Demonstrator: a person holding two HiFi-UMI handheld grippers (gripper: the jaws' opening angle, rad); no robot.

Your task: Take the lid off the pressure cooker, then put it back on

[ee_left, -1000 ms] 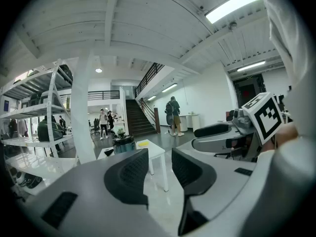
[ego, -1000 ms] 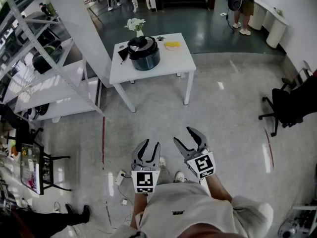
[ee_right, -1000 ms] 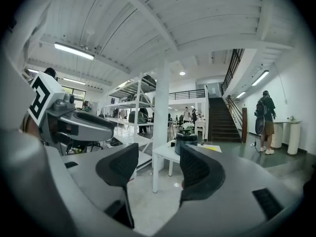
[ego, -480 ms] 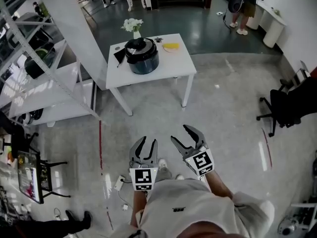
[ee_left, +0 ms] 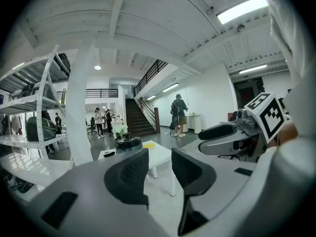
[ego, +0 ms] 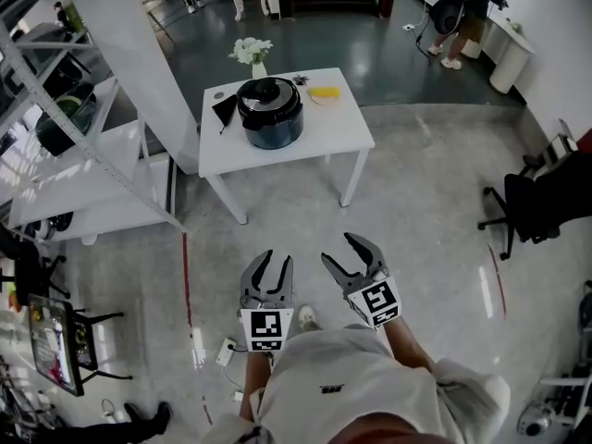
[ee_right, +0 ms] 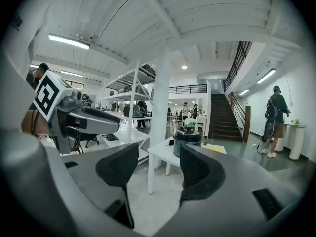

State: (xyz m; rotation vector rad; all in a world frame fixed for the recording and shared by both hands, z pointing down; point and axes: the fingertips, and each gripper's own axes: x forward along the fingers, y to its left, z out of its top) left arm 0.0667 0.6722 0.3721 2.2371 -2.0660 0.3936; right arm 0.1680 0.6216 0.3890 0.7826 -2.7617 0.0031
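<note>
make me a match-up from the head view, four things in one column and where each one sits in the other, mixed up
Things:
1. pressure cooker
2. flowers
3. yellow item
4. office chair

Places:
a. on the floor at the view's right edge
b. at the far edge of the white table, behind the cooker
c. in the middle of the table
d. on the table, right of the cooker

Pairs: 1-c, 2-b, 3-d, 4-a

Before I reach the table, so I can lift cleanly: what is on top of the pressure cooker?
Its black lid sits on the pressure cooker, and nothing rests on the lid. The lid covers the inside, so the contents cannot be seen.
</note>
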